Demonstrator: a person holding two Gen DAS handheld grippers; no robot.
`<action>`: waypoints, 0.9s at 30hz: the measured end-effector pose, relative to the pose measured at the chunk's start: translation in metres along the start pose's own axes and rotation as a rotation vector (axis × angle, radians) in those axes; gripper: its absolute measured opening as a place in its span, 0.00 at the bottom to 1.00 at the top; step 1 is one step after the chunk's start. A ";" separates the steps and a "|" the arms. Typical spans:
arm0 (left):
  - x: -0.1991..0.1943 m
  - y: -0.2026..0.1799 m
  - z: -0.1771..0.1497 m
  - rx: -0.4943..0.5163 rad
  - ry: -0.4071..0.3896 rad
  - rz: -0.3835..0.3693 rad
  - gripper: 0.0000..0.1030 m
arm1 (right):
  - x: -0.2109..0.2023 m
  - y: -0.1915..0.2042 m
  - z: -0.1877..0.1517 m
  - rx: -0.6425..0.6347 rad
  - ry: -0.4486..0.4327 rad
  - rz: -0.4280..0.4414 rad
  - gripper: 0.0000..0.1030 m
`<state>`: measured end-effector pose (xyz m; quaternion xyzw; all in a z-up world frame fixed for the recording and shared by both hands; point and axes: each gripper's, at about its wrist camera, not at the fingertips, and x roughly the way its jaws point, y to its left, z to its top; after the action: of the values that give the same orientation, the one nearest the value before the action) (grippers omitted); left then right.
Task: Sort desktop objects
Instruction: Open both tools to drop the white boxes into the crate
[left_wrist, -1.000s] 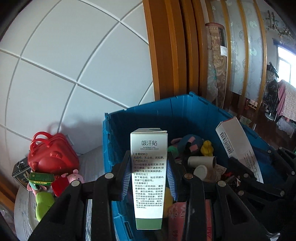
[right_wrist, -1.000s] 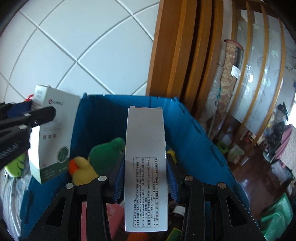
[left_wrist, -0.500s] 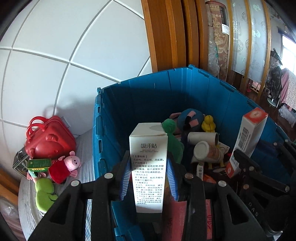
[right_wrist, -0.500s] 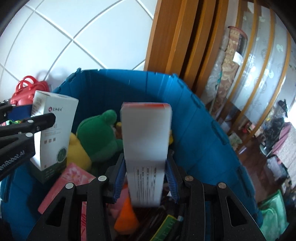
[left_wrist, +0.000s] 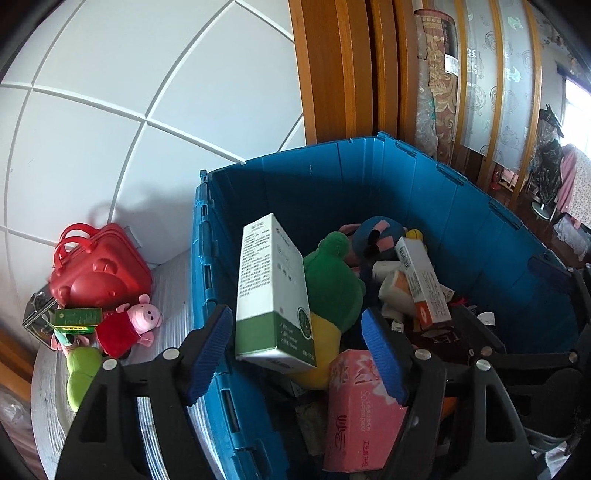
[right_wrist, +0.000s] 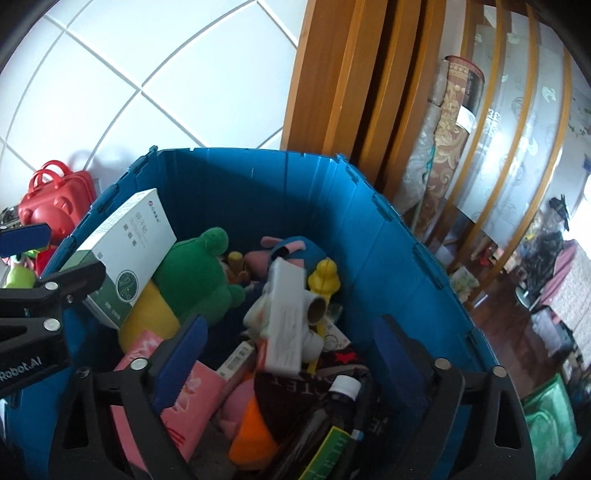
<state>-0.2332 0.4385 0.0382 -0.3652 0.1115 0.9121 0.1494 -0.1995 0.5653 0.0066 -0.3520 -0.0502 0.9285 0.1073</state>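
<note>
Two boxes: both are dropping into the blue bin (left_wrist: 424, 192) right now.
Left gripper (left_wrist: 299, 350): its jaws are opening; the blue pads do not press on anything.
Green and white box (left_wrist: 273, 291): it sits between the left jaws but is let go, tipped over, leaning on the green frog toy (left_wrist: 332, 273) by the bin's left wall.
Right gripper (right_wrist: 291, 354): its jaws are opening too, very wide, with nothing pinched.
White and orange box (right_wrist: 284, 314): it looks blurry in the right view, lying on the heap in the middle of the bin, next to a cardboard tube (right_wrist: 317, 304).
Step now: letting go, I think.
How to do it well: keep both grippers still until each box stops moving, so a pad does not bump it.
Next: lift straight up and out, clear of the bin wall.
Watch out: the green and white box is close to the left rim and could tip out if knocked.
Still to sort: the red case (left_wrist: 99, 273), the pig toy (left_wrist: 129, 325) and a small green box (left_wrist: 77, 319) wait outside on the left.
</note>
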 end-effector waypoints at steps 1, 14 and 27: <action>-0.002 0.001 -0.001 0.000 -0.003 -0.003 0.70 | -0.001 -0.001 0.001 0.004 -0.006 -0.001 1.00; -0.022 0.008 -0.013 -0.013 -0.039 -0.025 0.71 | -0.002 -0.005 0.000 0.020 -0.010 0.008 1.00; -0.044 0.039 -0.036 -0.068 -0.088 0.016 0.71 | -0.020 -0.002 -0.007 0.033 -0.096 -0.121 1.00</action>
<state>-0.1943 0.3825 0.0475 -0.3290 0.0764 0.9316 0.1345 -0.1799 0.5627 0.0147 -0.3015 -0.0613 0.9368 0.1662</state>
